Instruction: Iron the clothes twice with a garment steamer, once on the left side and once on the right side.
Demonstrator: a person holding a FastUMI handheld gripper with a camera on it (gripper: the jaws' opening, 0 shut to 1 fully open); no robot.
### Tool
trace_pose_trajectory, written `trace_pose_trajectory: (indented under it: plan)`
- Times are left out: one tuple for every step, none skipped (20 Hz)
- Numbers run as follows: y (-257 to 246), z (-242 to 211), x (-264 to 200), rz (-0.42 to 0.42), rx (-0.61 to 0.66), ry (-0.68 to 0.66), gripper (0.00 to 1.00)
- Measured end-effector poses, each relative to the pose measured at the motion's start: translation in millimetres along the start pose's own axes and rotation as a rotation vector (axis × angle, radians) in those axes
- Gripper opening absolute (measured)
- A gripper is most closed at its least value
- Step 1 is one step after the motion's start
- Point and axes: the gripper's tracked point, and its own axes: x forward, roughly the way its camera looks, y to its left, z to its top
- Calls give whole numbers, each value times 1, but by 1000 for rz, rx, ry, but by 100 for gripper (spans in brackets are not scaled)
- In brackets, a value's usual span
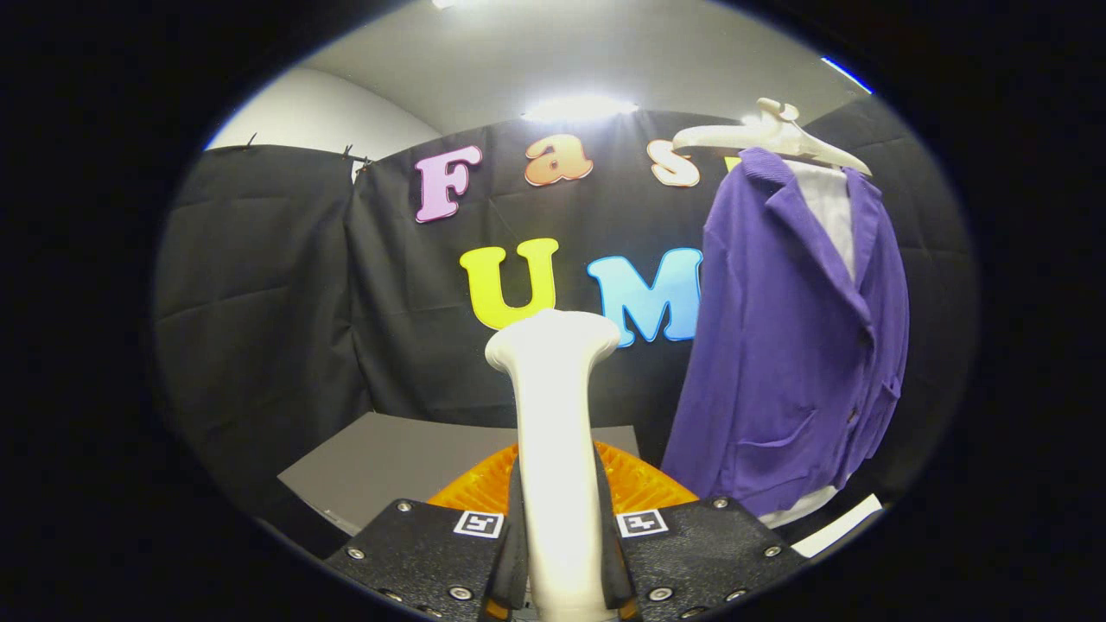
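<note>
White plastic fills the middle of the gripper view: the steamer (pixel 555 415) stands upright between the two fingers, its flared head above them. The gripper (pixel 560 553) is clamped on its handle, a finger (pixel 517 544) pressing each side. Behind the handle lies an orange ribbed tray (pixel 644 484), resting on a grey worktop (pixel 389 462) near its far right corner. Beyond the fingers and to the right, a purple jacket (pixel 778 363) over a white shirt (pixel 825 212) hangs from a white hanger (pixel 765 134) against the black cloth wall.
</note>
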Motion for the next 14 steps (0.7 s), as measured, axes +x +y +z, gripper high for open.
trace_pose_trajectory:
  plan:
    - [-7,5,-15,27,9,-9,33]
    - [-15,8,-29,50,16,-20,33]
    - [-23,13,-44,71,20,-35,33]
    - [-31,18,-58,91,19,-53,33]
    - [-38,25,-72,103,16,-76,33]
    - [-46,31,-84,109,14,-99,33]
    - [-55,39,-95,108,9,-117,33]
    - [-60,44,-108,97,3,-139,33]
    - [-68,50,-116,84,-5,-159,33]
    - [-76,56,-121,76,-7,-173,33]
    - [-83,61,-122,71,-6,-185,33]
    - [-86,66,-124,63,-12,-192,33]
    - [-93,71,-122,46,-24,-197,33]
    - [-102,75,-118,29,-41,-197,33]
